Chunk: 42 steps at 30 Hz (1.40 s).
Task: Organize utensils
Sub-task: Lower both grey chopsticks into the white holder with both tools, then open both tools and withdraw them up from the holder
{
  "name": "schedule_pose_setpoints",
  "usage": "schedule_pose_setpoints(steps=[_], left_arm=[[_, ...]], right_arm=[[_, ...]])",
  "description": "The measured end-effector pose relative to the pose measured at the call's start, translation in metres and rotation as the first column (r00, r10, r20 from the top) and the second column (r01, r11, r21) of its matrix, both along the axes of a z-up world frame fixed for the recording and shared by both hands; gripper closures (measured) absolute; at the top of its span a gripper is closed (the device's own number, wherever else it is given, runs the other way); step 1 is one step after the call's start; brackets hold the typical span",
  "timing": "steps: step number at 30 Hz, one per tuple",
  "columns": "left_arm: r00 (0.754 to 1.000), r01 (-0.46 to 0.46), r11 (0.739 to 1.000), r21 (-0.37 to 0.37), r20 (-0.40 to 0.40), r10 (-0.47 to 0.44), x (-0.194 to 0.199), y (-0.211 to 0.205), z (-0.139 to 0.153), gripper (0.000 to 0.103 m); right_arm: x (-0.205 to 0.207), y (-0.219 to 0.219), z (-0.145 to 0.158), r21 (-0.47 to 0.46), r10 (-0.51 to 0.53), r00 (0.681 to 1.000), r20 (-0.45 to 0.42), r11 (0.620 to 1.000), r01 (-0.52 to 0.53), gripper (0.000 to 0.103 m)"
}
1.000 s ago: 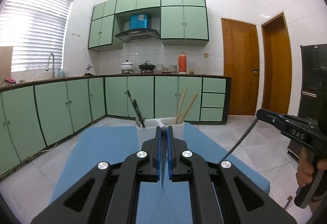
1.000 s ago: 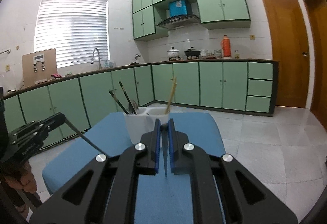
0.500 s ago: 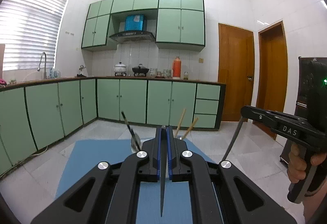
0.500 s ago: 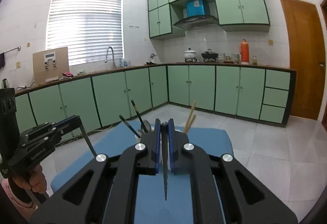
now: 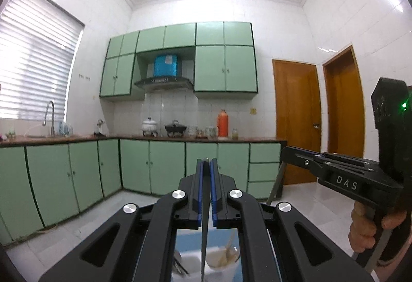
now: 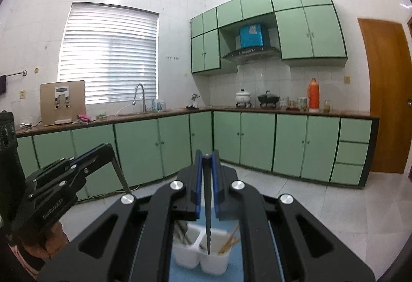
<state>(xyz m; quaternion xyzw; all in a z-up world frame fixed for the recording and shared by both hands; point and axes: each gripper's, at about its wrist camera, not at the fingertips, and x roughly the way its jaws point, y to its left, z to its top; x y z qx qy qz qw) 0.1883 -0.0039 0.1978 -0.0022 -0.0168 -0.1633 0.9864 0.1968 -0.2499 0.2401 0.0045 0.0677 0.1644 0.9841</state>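
Now, in the left wrist view, the left gripper (image 5: 206, 166) clamps a dark utensil (image 5: 204, 230), long axis hanging downward at bottom centre over the white holder (image 5: 221, 266), which earlier stood higher, beyond the fingertips. In the right wrist view, the right gripper (image 6: 207, 157) pinches another utensil (image 6: 208, 217), tip down above the holder (image 6: 200, 256), formerly ahead.

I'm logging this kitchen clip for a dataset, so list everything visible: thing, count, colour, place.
Utensil holder: 1, white, two compartments, on blue mat below grippers.
Chopsticks: a few, wooden, right compartment.
Dark utensils: several, left compartment.
Held utensils: 2, dark, thin, one per gripper.
Thermos: 1, orange, counter.
Pots: 2, white and black, counter.
Box: 1, blue, above hood.
Faucet: 1, metal, by window.
Left gripper, right gripper: black, shut on utensils.
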Motion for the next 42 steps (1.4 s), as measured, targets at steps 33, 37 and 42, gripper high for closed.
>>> schedule_pose_setpoints(steps=[33, 37, 42], left_arm=[[0.963, -0.086, 0.995, 0.047, -0.251, 0.095, 0.123, -0.015, -0.117, 0.098], [0.956, -0.089, 0.995, 0.047, -0.277, 0.099, 0.122, -0.013, -0.123, 0.098], [0.957, -0.09, 0.995, 0.029, -0.275, 0.095, 0.11, -0.009, -0.119, 0.094]], right_arm=[[0.091, 0.029, -0.143, -0.023, -0.089, 0.971, -0.222, 0.996, 0.086, 0.096], [0.088, 0.03, -0.146, -0.033, -0.101, 0.969, -0.226, 0.995, 0.097, 0.096], [0.075, 0.031, -0.139, -0.03, -0.105, 0.974, -0.202, 0.994, 0.101, 0.093]])
